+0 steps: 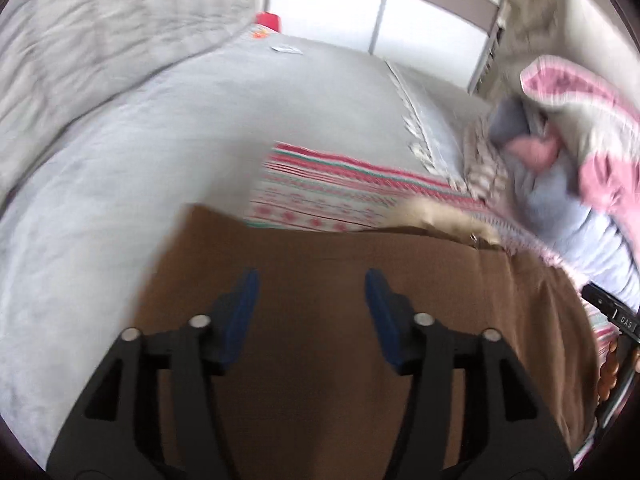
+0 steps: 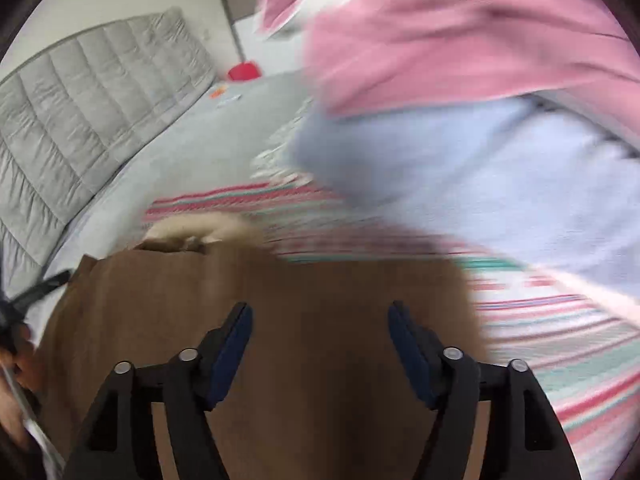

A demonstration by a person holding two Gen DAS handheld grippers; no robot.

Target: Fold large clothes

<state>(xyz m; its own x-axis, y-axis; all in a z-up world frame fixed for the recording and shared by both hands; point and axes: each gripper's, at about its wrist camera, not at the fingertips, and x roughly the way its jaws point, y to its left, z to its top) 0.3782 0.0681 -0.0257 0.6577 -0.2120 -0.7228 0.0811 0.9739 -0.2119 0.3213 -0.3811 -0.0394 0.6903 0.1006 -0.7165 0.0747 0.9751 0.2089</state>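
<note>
We count one brown garment (image 1: pixel 320 300) spread flat on the grey bed (image 1: pixel 140 140), its far edge overlapping one striped pink-and-green cloth (image 1: pixel 340 184). Our left gripper (image 1: pixel 312 292) hangs over it with fingers spread wide, gripping nothing; our right gripper (image 2: pixel 320 328) does likewise. One pile of pink and pale-blue clothes (image 2: pixel 460 120) crowds the right side, though blur keeps us from counting its pieces. Leftward, bare bedding runs to the quilted headboard (image 2: pixel 80 100).
</note>
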